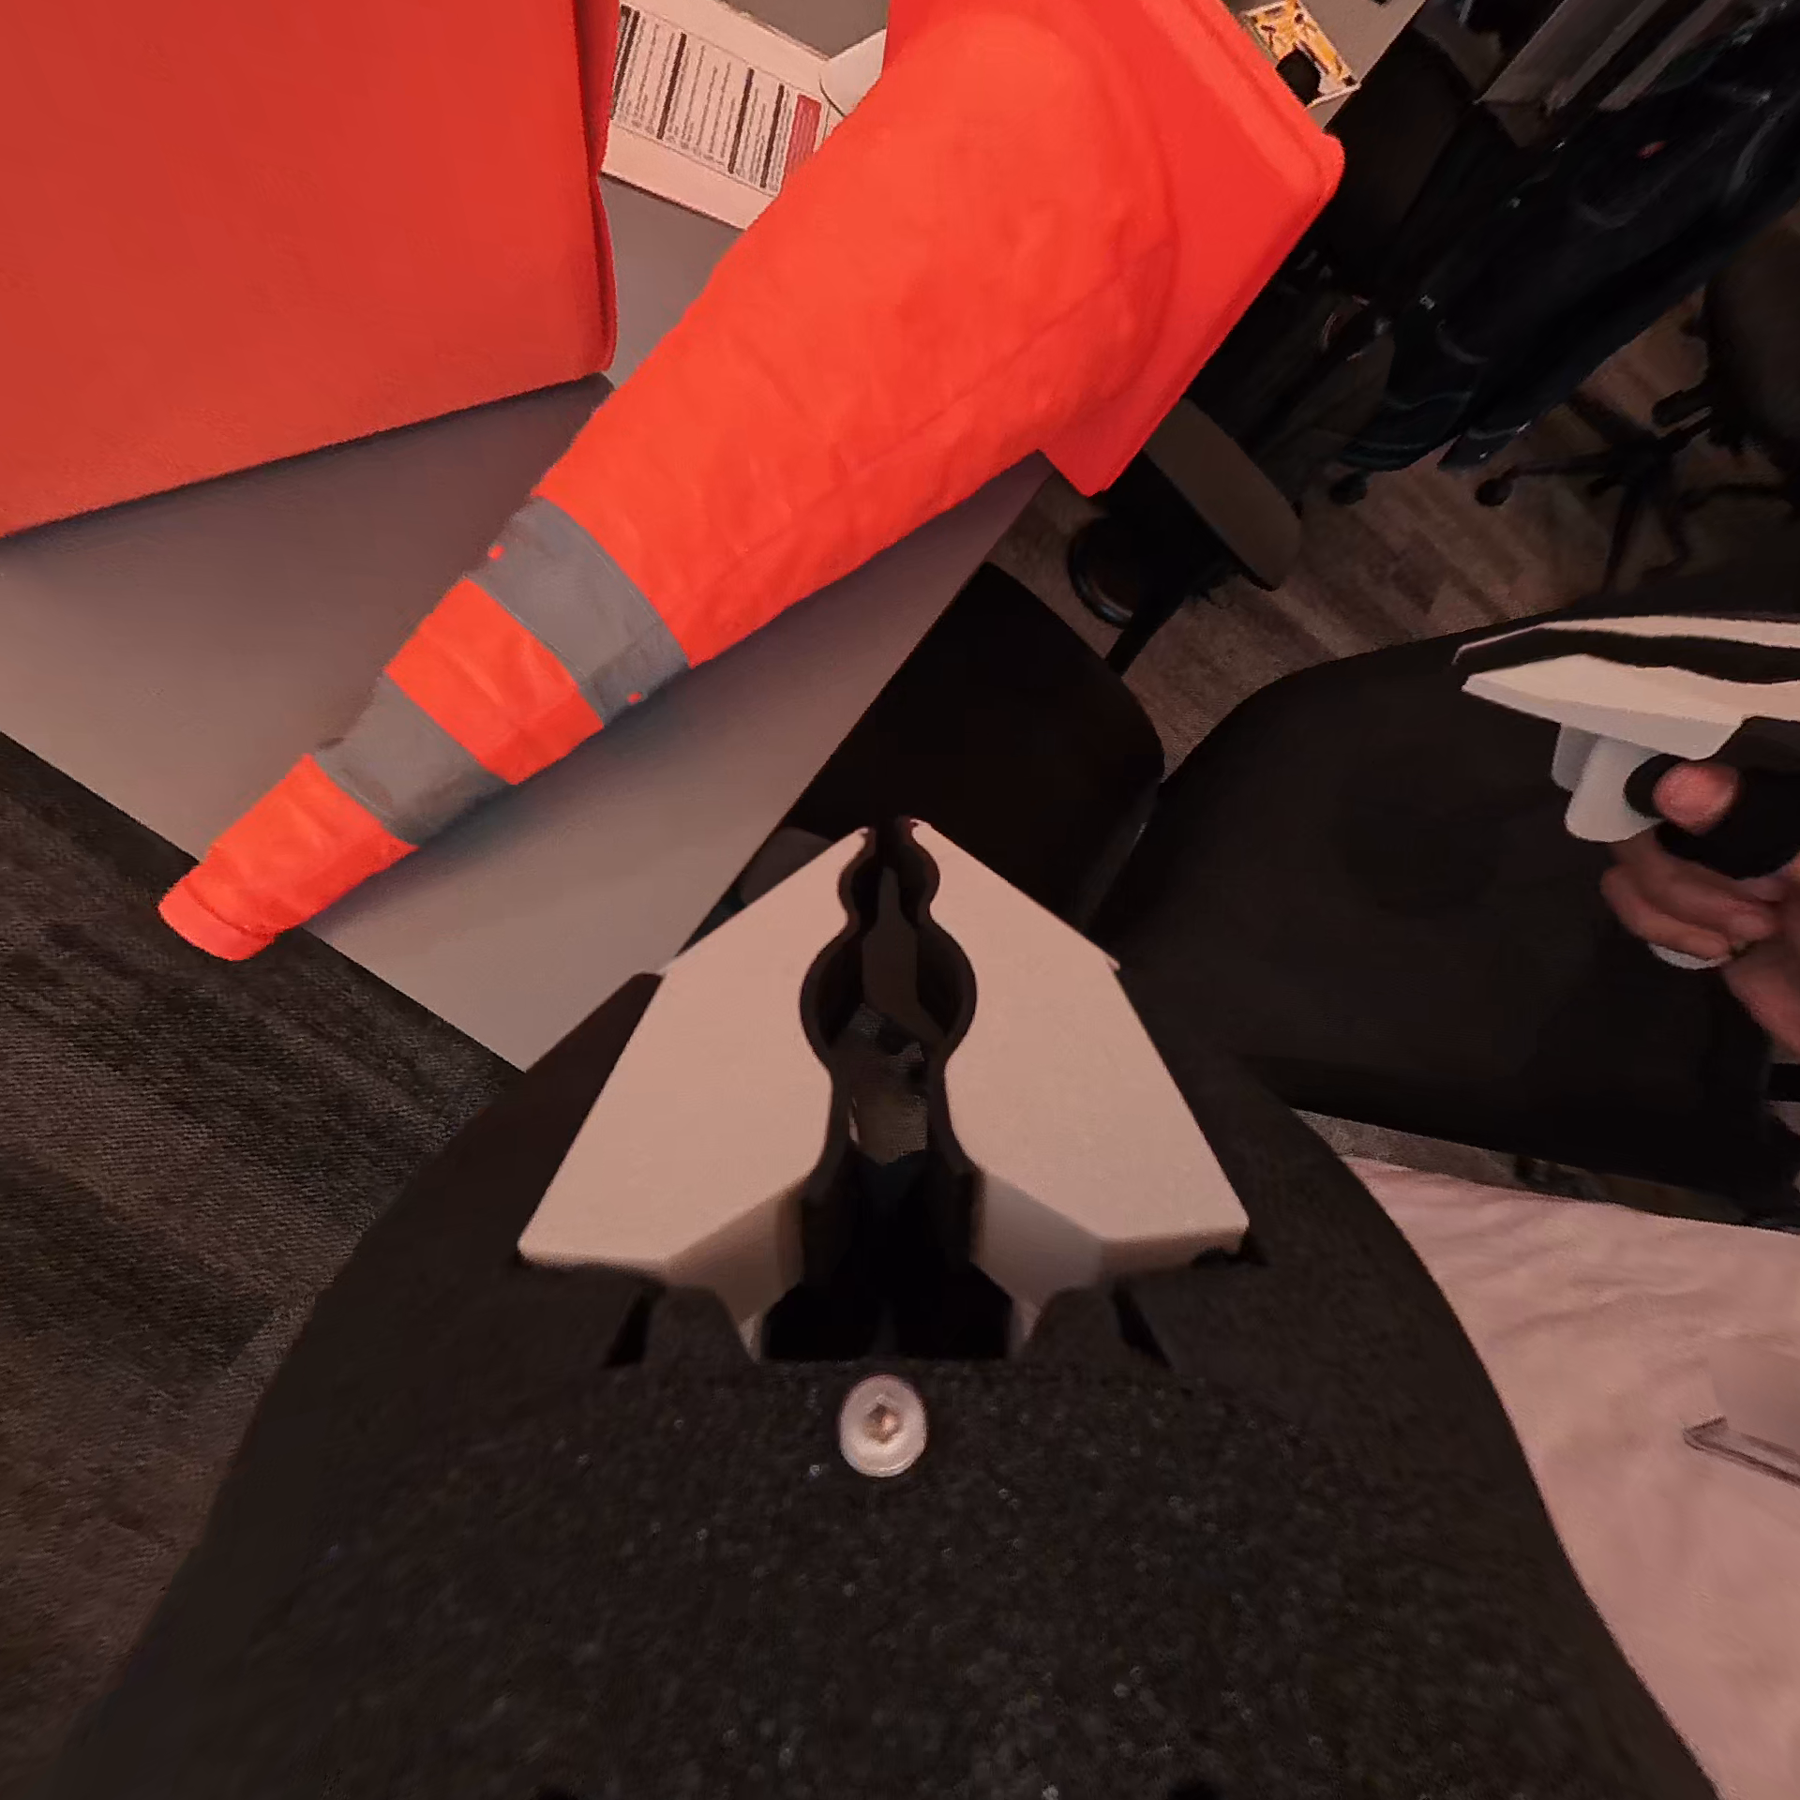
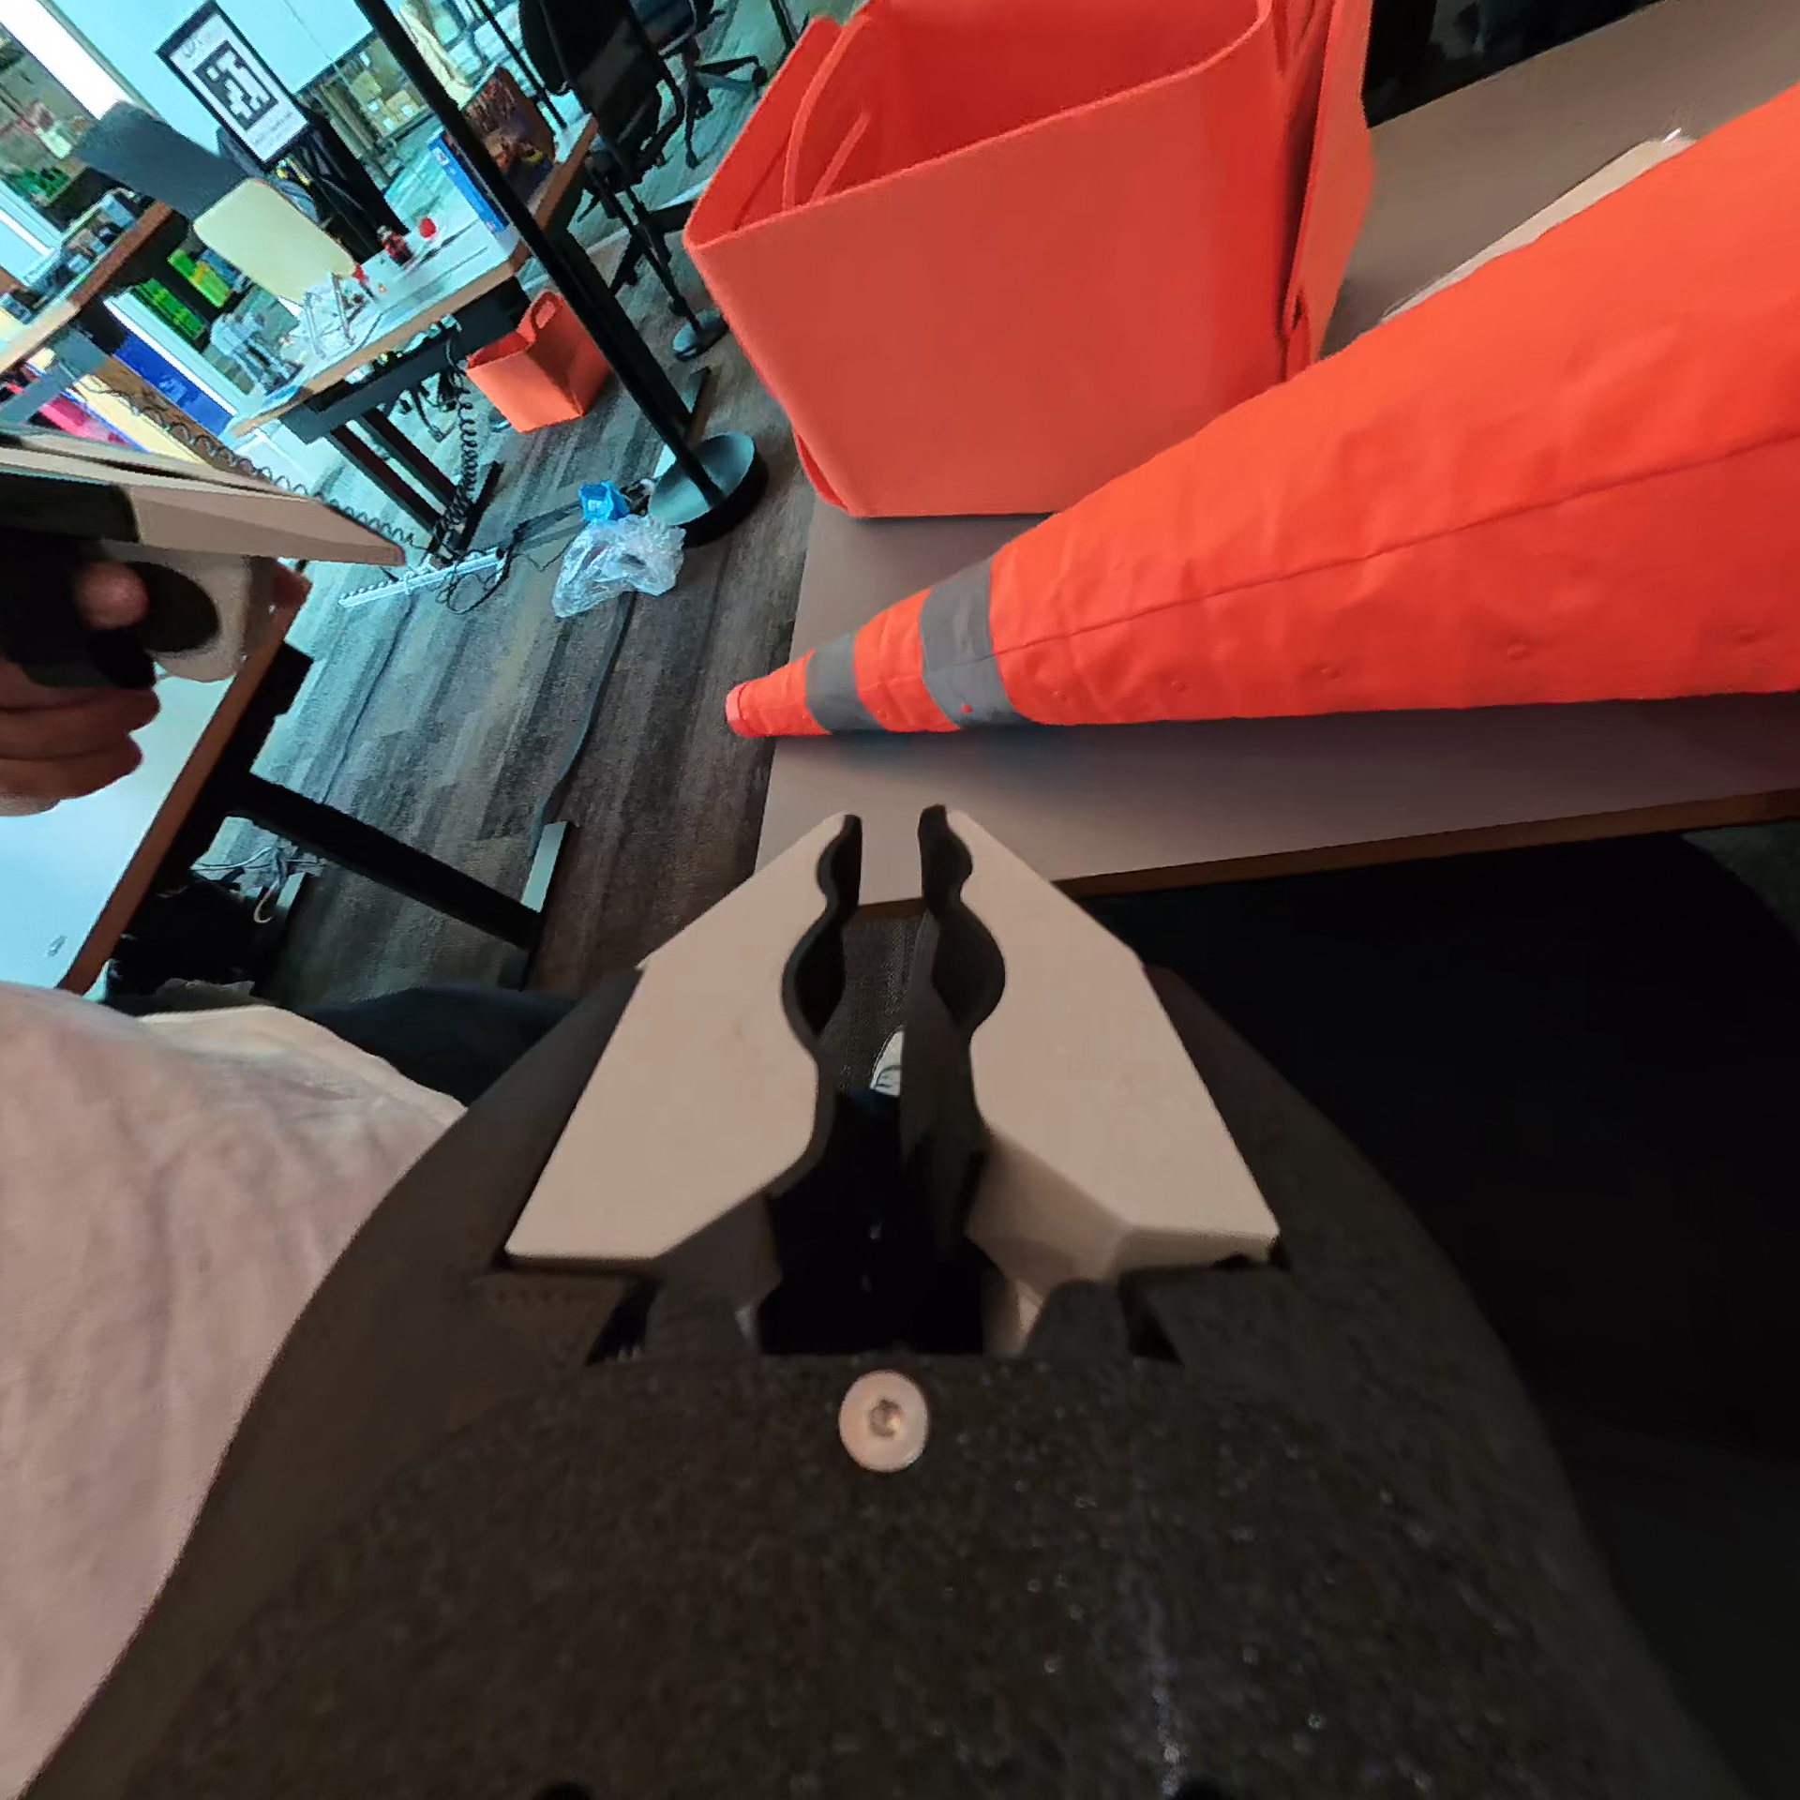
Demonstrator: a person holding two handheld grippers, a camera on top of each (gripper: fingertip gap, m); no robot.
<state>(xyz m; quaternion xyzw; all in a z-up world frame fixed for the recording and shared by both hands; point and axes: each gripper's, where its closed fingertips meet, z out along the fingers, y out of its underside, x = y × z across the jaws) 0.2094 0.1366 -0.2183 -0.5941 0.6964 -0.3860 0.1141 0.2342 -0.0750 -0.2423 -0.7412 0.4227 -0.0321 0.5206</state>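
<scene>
Looking along left wrist view: the left gripper (image 1: 891, 838) hangs off the near corner of the grey table (image 1: 224, 643), its jaws pressed together at the tips and pinching nothing.
Cone, left wrist view: one orange fabric cone (image 1: 828, 390) lies on its side across the table, narrow tip toward the table's edge and just past it, wide base at the far edge; well apart from the gripper tips.
Bands: two grey reflective bands (image 1: 584, 604) ring the narrow end.
Bin, left wrist view: one orange fabric bin (image 1: 292, 243) stands just beside the cone.
Paper: one printed sheet (image 1: 721, 107) lies behind both.
Other hand: the right gripper (image 1: 1607, 696) shows at the right edge in a person's hand (image 1: 1695, 906).
Right wrist view: the right gripper (image 2: 888, 828) hovers at the table (image 2: 1266, 789) edge, jaws slightly spread, a narrow gap between the tips, holding nothing.
Cone, right wrist view: the same cone (image 2: 1364, 565) lies ahead, tip pointing left, near the tips but not touching.
Bin, right wrist view: open-topped bin (image 2: 1023, 263) behind it; a second, smaller orange bin (image 2: 536, 365) sits on the floor far off.
Handling, judged: creased cloth suggests the cone is light, soft and collapsible, not slippery or fragile; the banded narrow end looks the easiest pinch.
</scene>
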